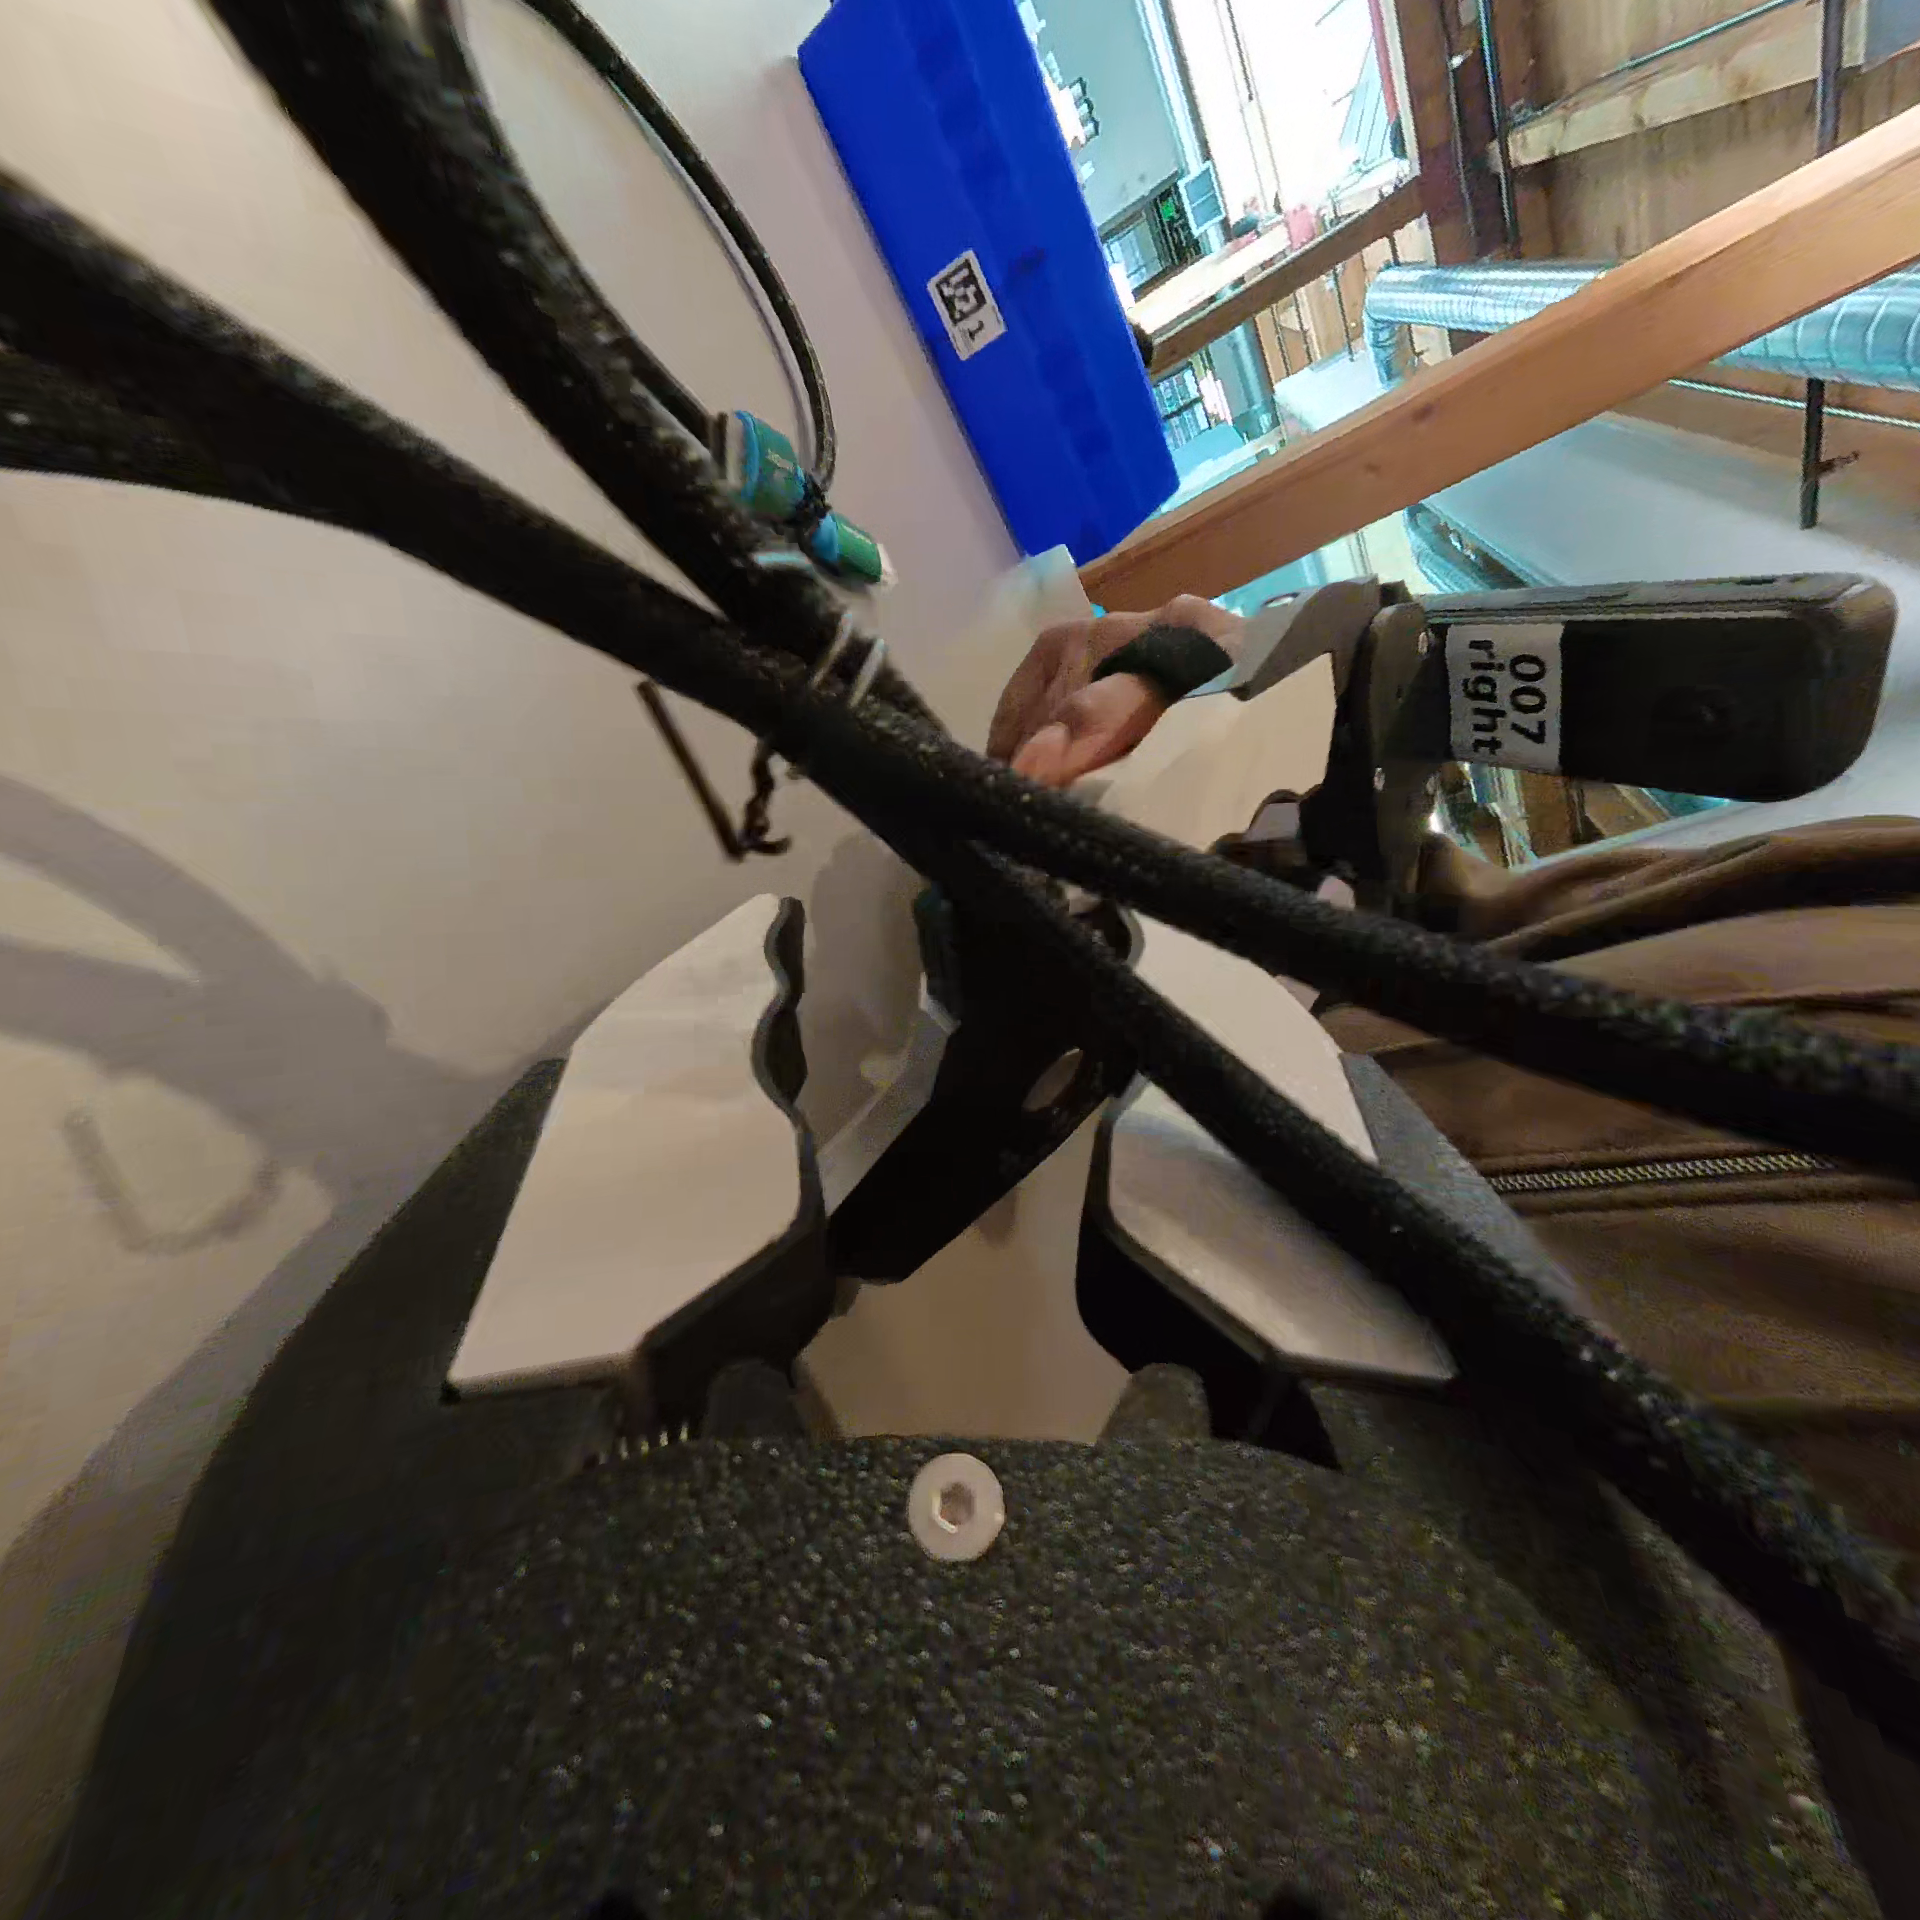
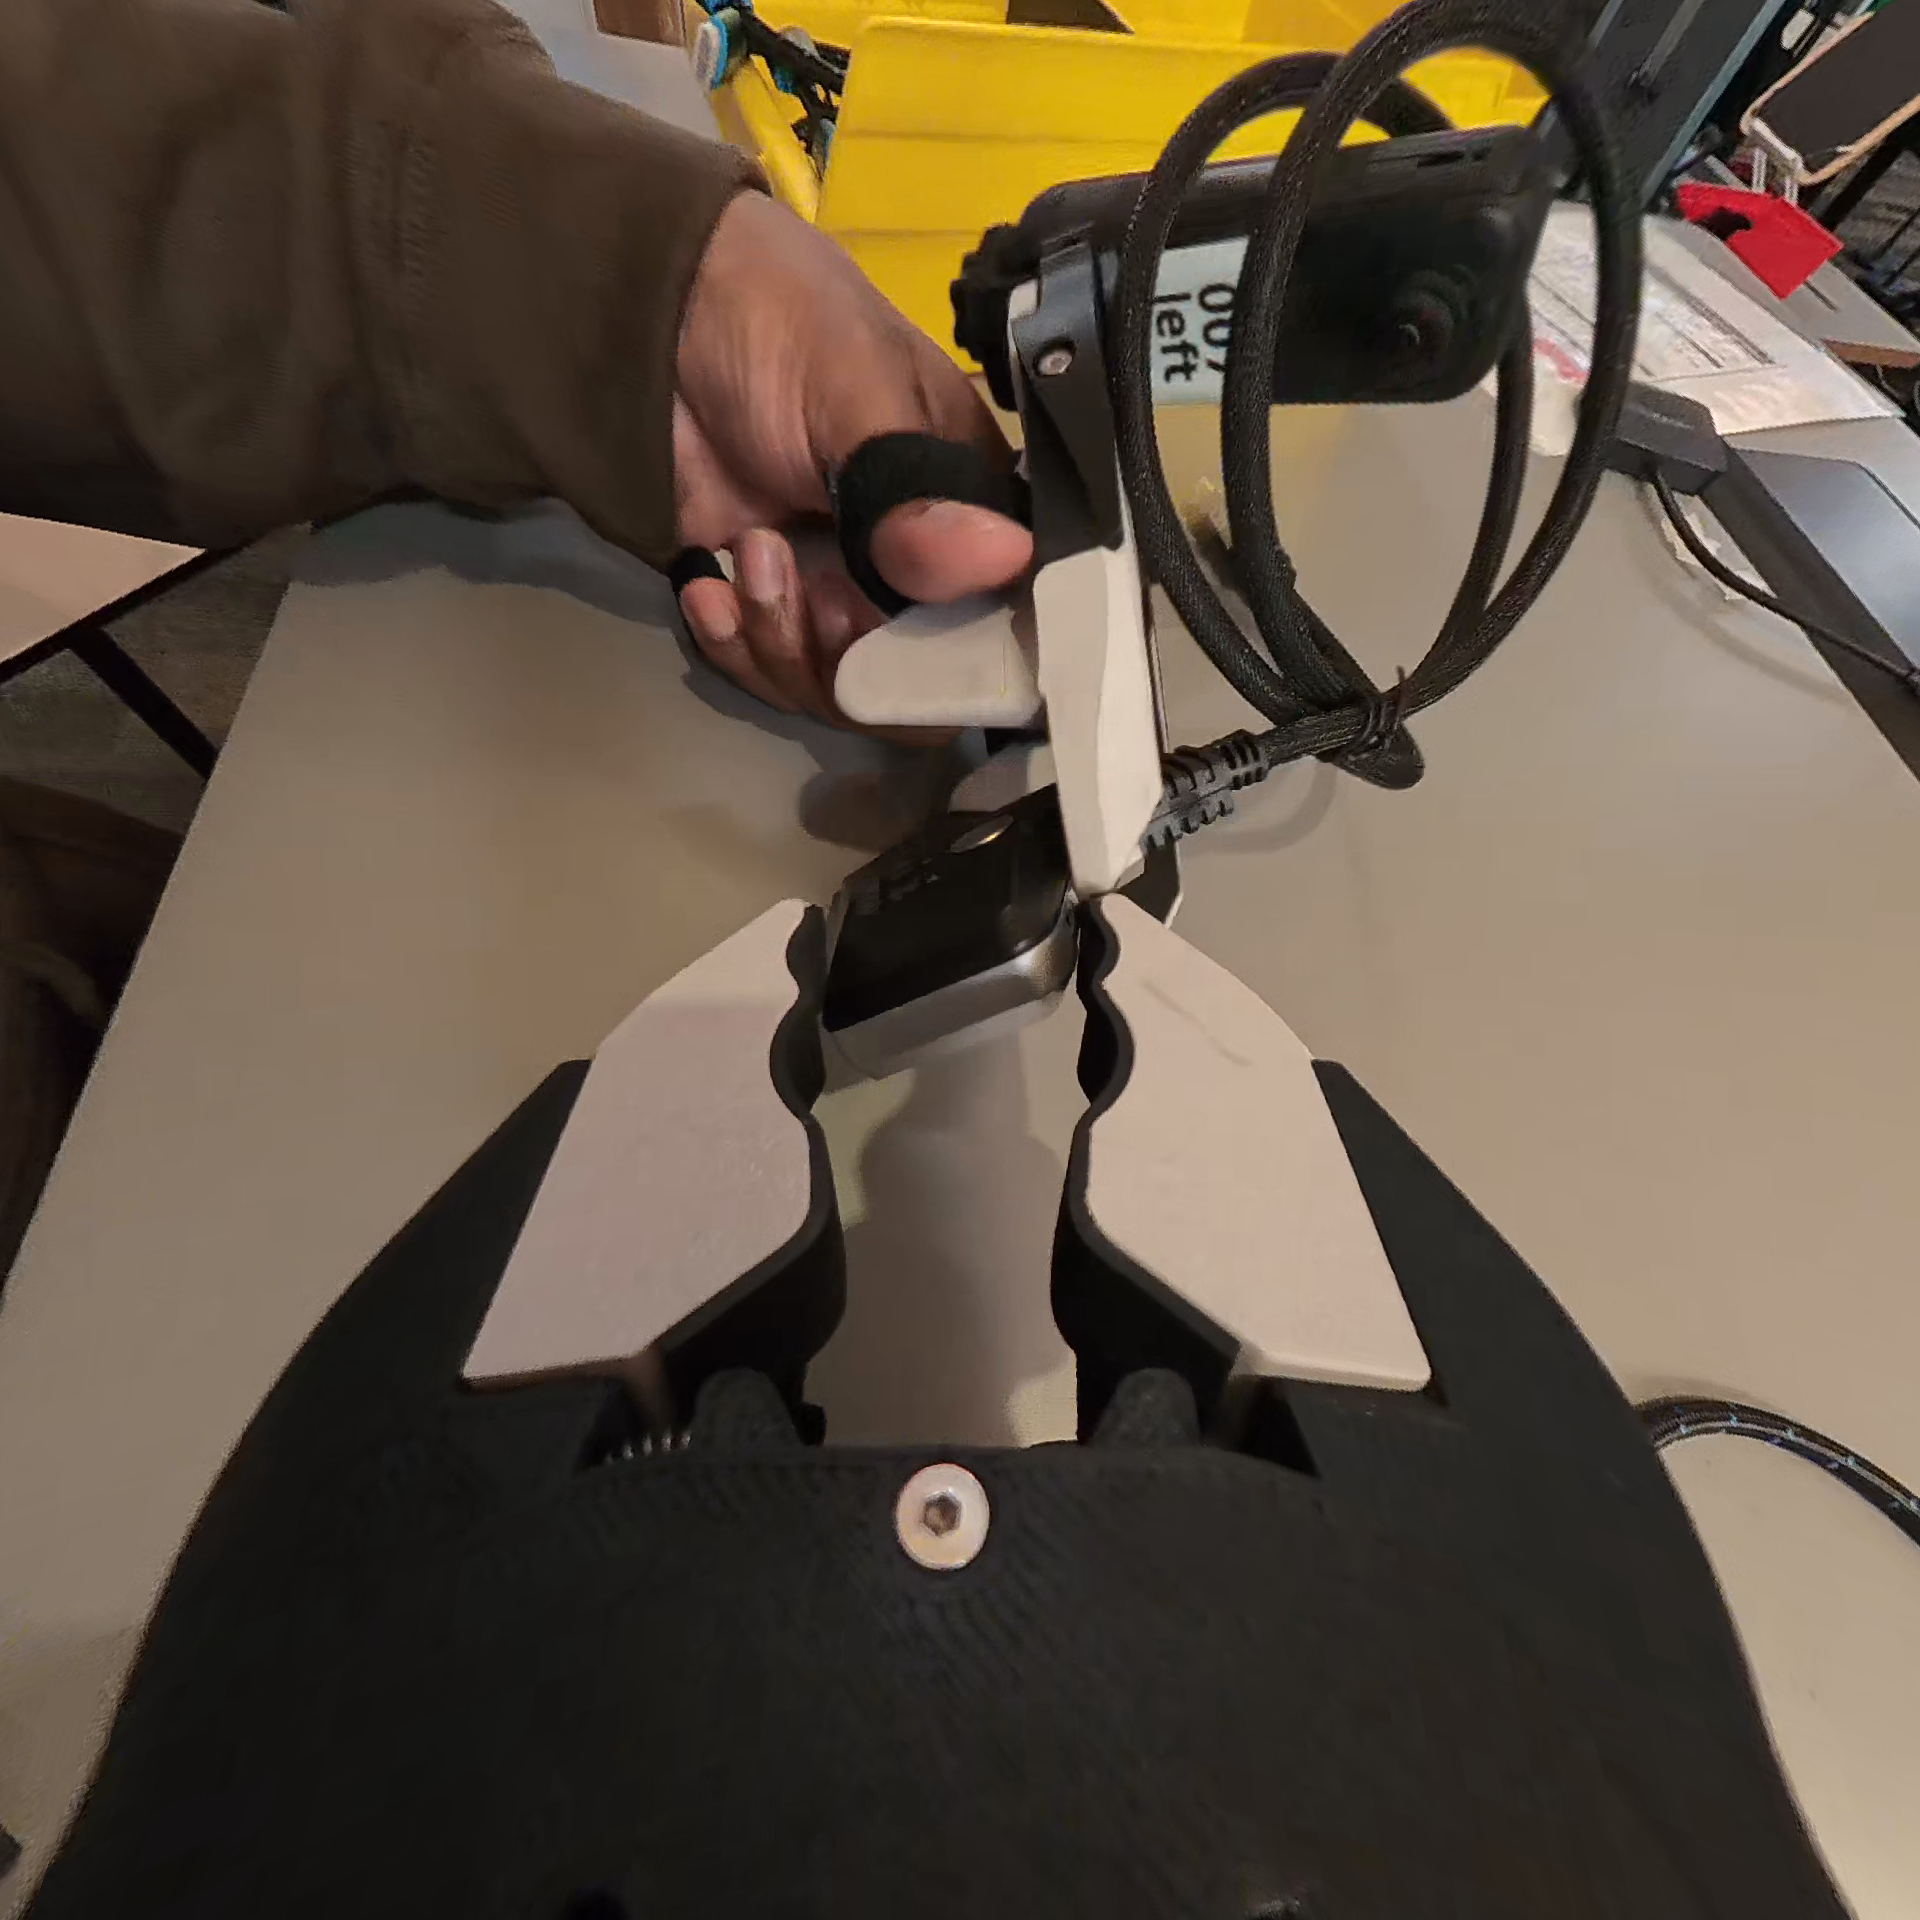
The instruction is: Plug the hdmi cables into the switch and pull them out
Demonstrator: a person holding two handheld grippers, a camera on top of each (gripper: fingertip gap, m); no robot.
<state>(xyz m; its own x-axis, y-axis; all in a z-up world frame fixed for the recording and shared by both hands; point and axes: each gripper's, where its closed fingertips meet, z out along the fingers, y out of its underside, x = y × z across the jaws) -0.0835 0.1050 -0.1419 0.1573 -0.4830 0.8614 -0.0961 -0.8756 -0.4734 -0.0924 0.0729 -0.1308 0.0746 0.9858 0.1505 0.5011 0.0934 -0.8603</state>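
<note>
My right gripper (image 2: 951, 914) is shut on a black and silver box-shaped device (image 2: 935, 977) just above the pale table (image 2: 468, 831); both pads press its sides. A coiled black braided cable (image 2: 1558, 416) runs from the device's far end through a ribbed strain relief (image 2: 1205, 790). My left gripper (image 2: 1049, 831) comes down from above and straddles that far end. In the left wrist view the left gripper (image 1: 956, 925) is open: a gap shows between the left pad (image 1: 784, 997) and the black part (image 1: 987, 1122) between the fingers. The cable (image 1: 1351, 935) crosses in front and hides the right fingertip.
A yellow bin (image 2: 1039, 125) stands behind the left hand. A blue panel (image 1: 977, 260) stands on the table's far side. Teal connectors (image 1: 790, 488) hang on the cable bundle. A black twist tie (image 1: 707, 769) lies on the table. Papers (image 2: 1683, 343) and another cable (image 2: 1787, 1455) lie to the right.
</note>
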